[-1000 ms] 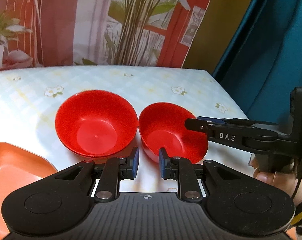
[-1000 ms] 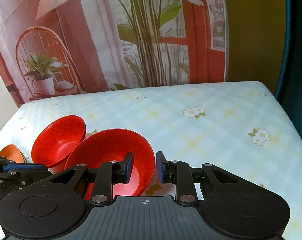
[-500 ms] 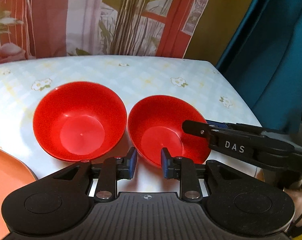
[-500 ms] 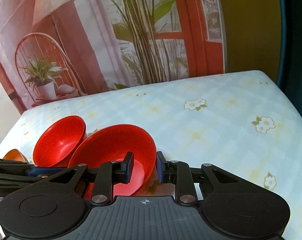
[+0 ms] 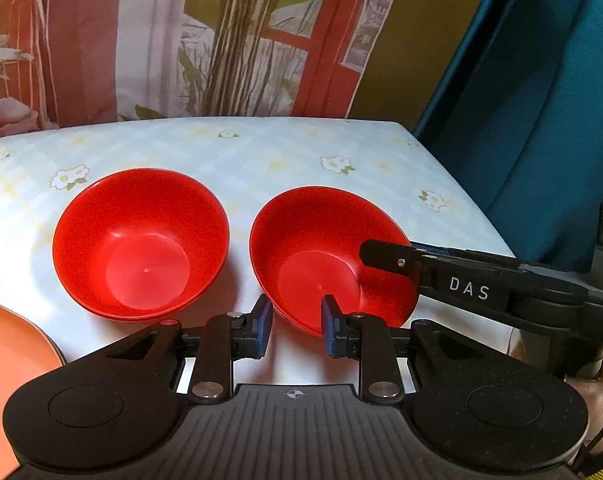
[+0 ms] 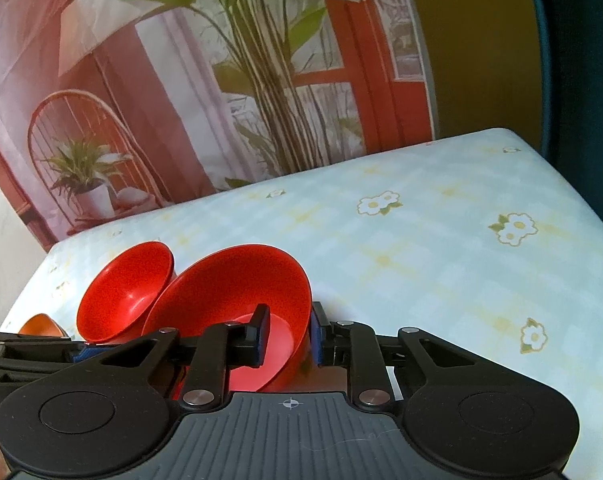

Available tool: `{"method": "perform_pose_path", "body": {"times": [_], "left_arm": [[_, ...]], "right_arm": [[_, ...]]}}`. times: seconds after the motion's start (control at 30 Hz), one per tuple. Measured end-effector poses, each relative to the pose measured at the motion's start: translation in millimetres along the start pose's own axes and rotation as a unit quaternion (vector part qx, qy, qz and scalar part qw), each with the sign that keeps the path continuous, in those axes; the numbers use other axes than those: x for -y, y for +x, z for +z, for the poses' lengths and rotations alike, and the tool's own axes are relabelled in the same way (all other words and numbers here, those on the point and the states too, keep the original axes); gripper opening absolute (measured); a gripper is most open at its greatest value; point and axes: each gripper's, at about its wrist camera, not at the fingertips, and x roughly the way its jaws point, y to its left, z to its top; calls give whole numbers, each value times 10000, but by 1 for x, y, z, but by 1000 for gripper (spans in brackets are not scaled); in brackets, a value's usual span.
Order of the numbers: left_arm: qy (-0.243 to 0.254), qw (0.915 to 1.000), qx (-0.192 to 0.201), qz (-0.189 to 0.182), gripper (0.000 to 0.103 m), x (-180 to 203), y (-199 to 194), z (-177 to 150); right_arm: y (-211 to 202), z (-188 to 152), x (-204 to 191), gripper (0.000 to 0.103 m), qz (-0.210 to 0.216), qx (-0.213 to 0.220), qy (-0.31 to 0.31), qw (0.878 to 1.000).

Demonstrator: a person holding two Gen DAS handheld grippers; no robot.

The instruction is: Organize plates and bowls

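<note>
**Right gripper on the near bowl's rim**

On the table (image 5: 261, 152), with its pale checked, flowered cloth, two red bowls sit side by side, close but apart. Taking the left bowl (image 5: 141, 240) as the mark: the right bowl (image 5: 321, 256) stands just to its right, and an orange plate (image 5: 9, 344) lies to its near left, cut off by the frame edge.

From the right wrist view, the right gripper (image 6: 287, 334) straddles the right bowl's rim, one finger inside the bowl and the other outside against its wall; the fingers are narrow, closed on that rim. The bowl looks tilted here, though the fisheye makes this hard to judge.

Just near of the gap between the bowls, the left gripper (image 5: 293, 330) has its fingers moderately apart, holding nothing, the right bowl's near edge just in front of them.
</note>
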Motion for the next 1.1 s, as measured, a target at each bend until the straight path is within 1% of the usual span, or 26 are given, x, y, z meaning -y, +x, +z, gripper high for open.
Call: {"method": "perform_pose_path", "body": {"times": [0.17,0.6,1.1], "left_arm": [[57,9999,91,-84,27,1,-7,3],[190,9985,472,-223,27,2,-32,11],[77,9965,796,-260,27,-15,-56,18]], "right_arm": [[-8,1,-3,20,-43,26,-101,9999],[-29,16,-13,20,-50,212,-225,9995],[-32,29,-38,20,-12,259,-395,9989]]}}
